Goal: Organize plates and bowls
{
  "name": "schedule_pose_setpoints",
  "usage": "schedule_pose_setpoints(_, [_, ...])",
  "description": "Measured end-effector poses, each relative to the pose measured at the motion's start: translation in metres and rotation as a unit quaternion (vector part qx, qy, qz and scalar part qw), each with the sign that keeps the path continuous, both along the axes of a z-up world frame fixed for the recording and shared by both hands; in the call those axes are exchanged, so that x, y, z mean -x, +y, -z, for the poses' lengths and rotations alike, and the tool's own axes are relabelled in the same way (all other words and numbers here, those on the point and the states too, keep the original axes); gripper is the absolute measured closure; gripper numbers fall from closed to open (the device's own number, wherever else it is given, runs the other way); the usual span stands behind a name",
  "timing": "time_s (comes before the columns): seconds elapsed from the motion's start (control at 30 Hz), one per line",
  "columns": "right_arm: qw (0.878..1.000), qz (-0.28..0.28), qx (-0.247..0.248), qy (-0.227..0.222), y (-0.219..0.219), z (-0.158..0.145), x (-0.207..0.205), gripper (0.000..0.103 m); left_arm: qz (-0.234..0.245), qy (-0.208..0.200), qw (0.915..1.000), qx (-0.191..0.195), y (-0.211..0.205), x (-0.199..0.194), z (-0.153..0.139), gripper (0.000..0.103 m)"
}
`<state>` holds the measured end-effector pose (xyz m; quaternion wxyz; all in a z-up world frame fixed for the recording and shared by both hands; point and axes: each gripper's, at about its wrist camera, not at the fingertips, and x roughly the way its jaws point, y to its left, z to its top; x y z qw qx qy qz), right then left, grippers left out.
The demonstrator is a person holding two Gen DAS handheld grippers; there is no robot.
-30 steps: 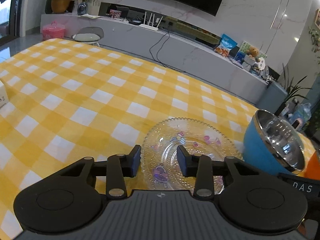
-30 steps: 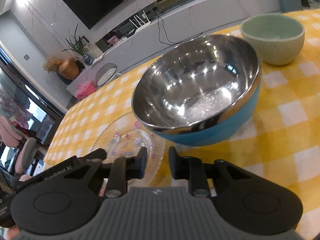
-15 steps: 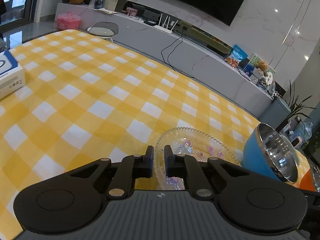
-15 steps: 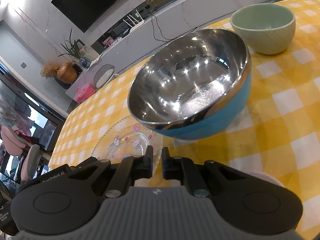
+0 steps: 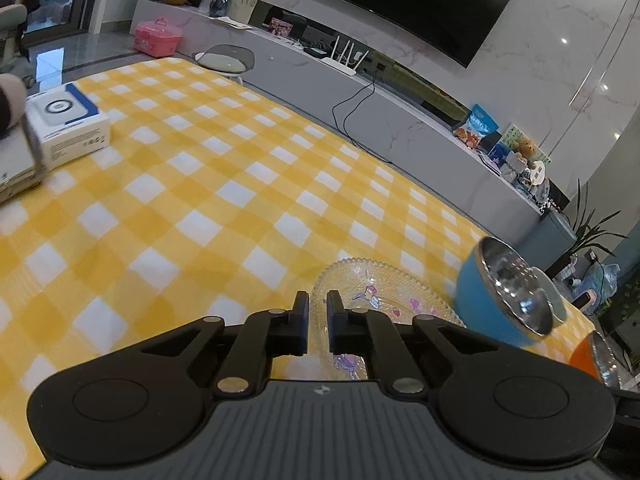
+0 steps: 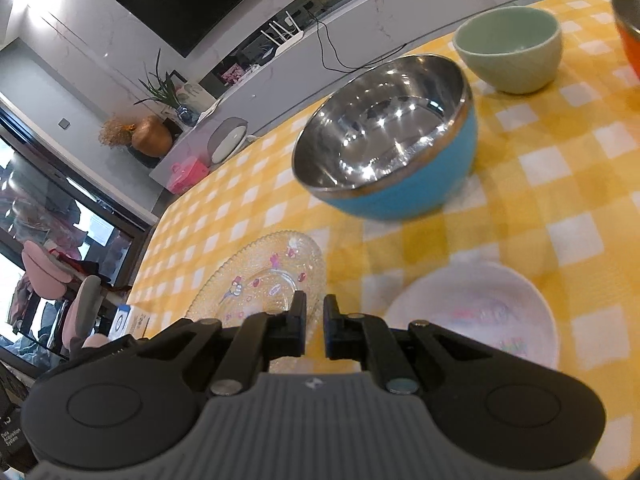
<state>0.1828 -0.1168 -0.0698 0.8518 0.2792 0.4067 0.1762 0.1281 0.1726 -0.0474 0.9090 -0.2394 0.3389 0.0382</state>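
A clear glass plate (image 5: 384, 300) with cartoon prints lies on the yellow checked tablecloth; it also shows in the right wrist view (image 6: 264, 276). My left gripper (image 5: 318, 322) is shut on the plate's near left rim. My right gripper (image 6: 314, 326) is nearly shut and empty, beside the plate's right edge. A blue steel-lined bowl (image 6: 396, 152) stands beyond the plate and shows at the right in the left wrist view (image 5: 504, 292). A pale green bowl (image 6: 510, 54) and a white plate (image 6: 480, 312) are on the right.
An orange bowl (image 6: 628, 36) sits at the far right edge, also in the left wrist view (image 5: 588, 356). White and blue boxes (image 5: 64, 124) lie at the table's left. A grey TV bench (image 5: 400, 120) runs behind the table.
Both grippers closed from open. The left one shut on the glass plate's rim. The right one drew back from the blue bowl, bringing the white plate into view.
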Motion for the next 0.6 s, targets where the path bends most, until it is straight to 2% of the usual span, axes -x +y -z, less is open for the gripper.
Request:
schedule_pose_setpoints(0.27, [1.0,0.002,0.002,-0.002,-0.021,-0.012,0.043,0.097,0.009,0.005,0.9999,0.0,-0.019,0.036,-0.009,0.094])
schedule_pose_setpoints(0.6, [1.0,0.013,0.0,0.013,-0.062,-0.012,0.102,0.097,0.032,0.015,0.9993,0.012,-0.047,0.081,-0.008,0.094])
